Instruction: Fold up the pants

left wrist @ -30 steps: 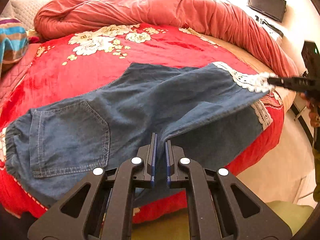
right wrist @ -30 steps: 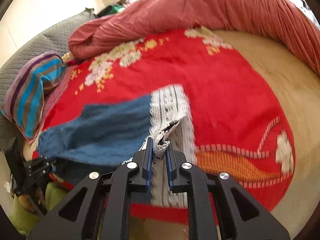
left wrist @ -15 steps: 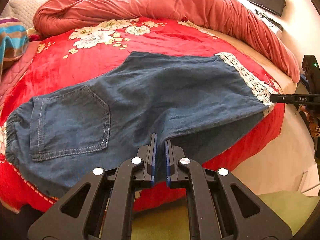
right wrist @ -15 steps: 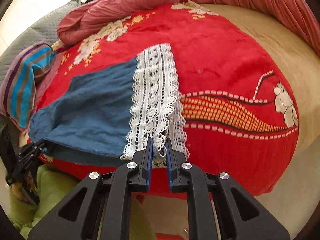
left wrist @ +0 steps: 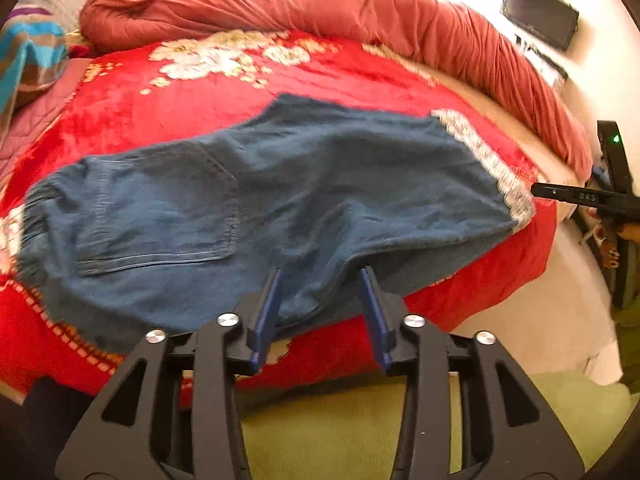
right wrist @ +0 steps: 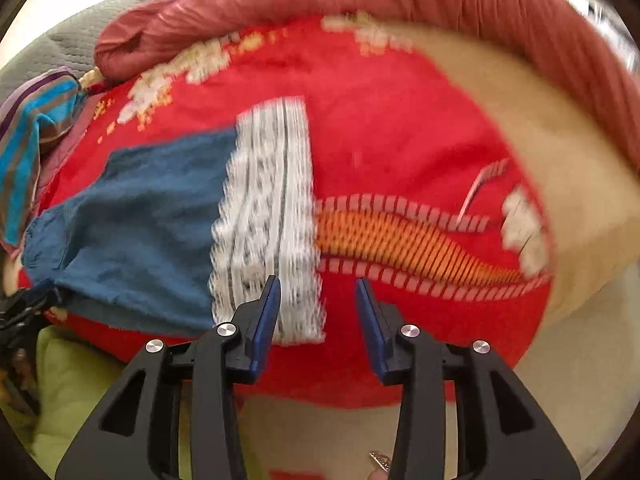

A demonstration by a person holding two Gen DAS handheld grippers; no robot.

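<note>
The blue denim pants (left wrist: 280, 200) lie spread flat on the red floral blanket (left wrist: 168, 92) that covers the bed, folded lengthwise so one leg rests on the other. In the left wrist view the waistband sits at about 9 o'clock, a stitched back pocket (left wrist: 160, 216) faces up just inward of it, and the white lace cuff (left wrist: 488, 164) ends the legs at about 3 o'clock. The near edge of the denim hangs toward the bed's edge at 6 o'clock.

The left hand-held gripper (left wrist: 320, 304) stands with its blue-padded jaws spread wide, holding nothing; the denim's lower edge lies between and just beyond the fingertips. The right hand-held gripper (right wrist: 318, 308) is likewise spread wide and empty, with the lace cuff (right wrist: 268, 216) lying flat just ahead of its left finger. In the left wrist view that same right gripper shows at 3 o'clock, just beside the cuff.

Outward, a rolled salmon-pink duvet (left wrist: 320, 4) runs along the far side from 11 to 2 o'clock. A striped cloth (left wrist: 28, 56) lies at 10 o'clock. A dark screen (left wrist: 538, 20) hangs on the wall at 1 o'clock. Green fabric (left wrist: 340, 420) shows below the bed at 6 o'clock.
</note>
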